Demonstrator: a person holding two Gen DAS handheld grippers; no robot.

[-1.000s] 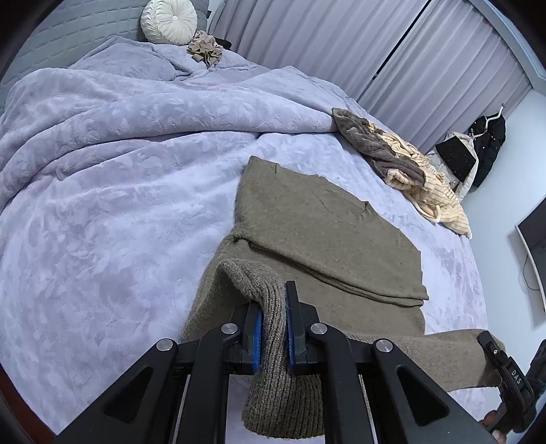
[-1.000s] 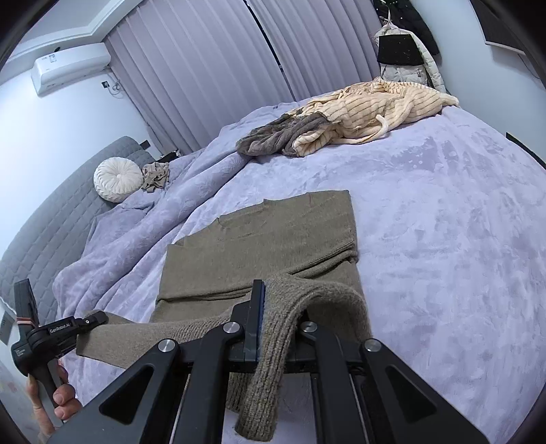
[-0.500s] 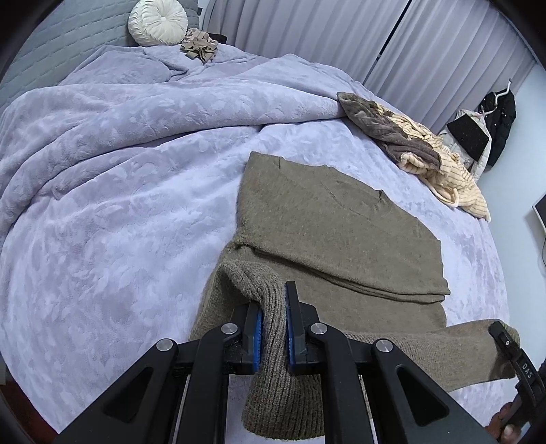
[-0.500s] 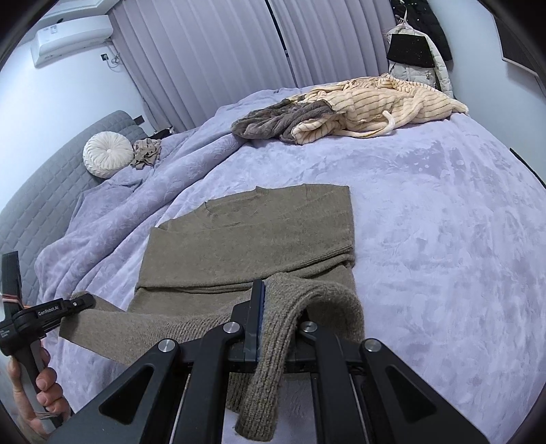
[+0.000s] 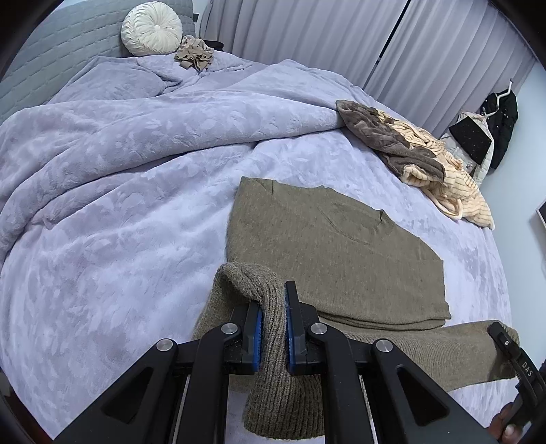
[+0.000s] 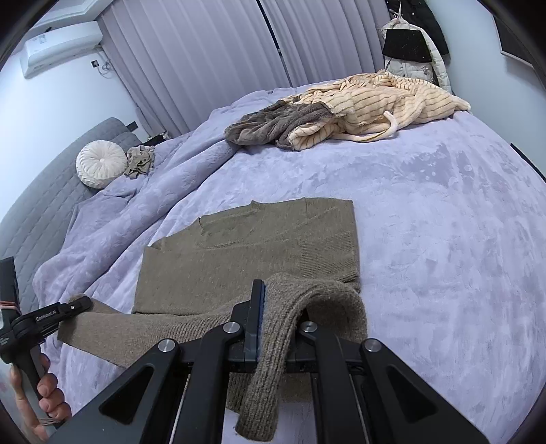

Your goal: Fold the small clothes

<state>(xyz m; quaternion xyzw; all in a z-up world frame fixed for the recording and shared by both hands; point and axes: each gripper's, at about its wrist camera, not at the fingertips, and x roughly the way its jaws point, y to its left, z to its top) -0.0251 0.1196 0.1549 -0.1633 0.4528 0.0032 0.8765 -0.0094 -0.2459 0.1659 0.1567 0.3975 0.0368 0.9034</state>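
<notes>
Nearest: left gripper [image 5: 273, 328] clamped on the ribbed hem of the olive sweater [image 5: 334, 246]; knit bunches between the blue pads and hangs below them. Right gripper [image 6: 278, 322] likewise clamped on the hem's other corner; 1 pad visible, the other buried under fabric. Hem spans taut between the 2 tools, lifted off the cover. Sweater's upper body lies flat mid-bed, sleeves already folded in, neckline on the far side.

Risks, as judged:
- Uneven travel of the 2 hands would skew the fold; hem lands crooked vs. shoulders.
- Thick knit sits bulky in the jaws; may cling on release and drag the fold back open.
- Plush bedcover [image 5: 119, 239] is soft and grippy; lower layer could creep or ruck w/ the lifted part.
- Too much lift may pull the tucked sleeves loose.

Surface: lilac fleece cover, rumpled toward the headboard side. Beyond the sweater: grey and cream striped garment pile [image 6: 341, 116], well apart. Far end: round white cushion [image 5: 152, 29] w/ a small tan rag [image 5: 194, 54] just beside it. Room: pleated curtains [image 6: 204, 61], wall AC unit [image 6: 61, 42], dark coats [image 5: 498, 126] hung by the wall.
</notes>
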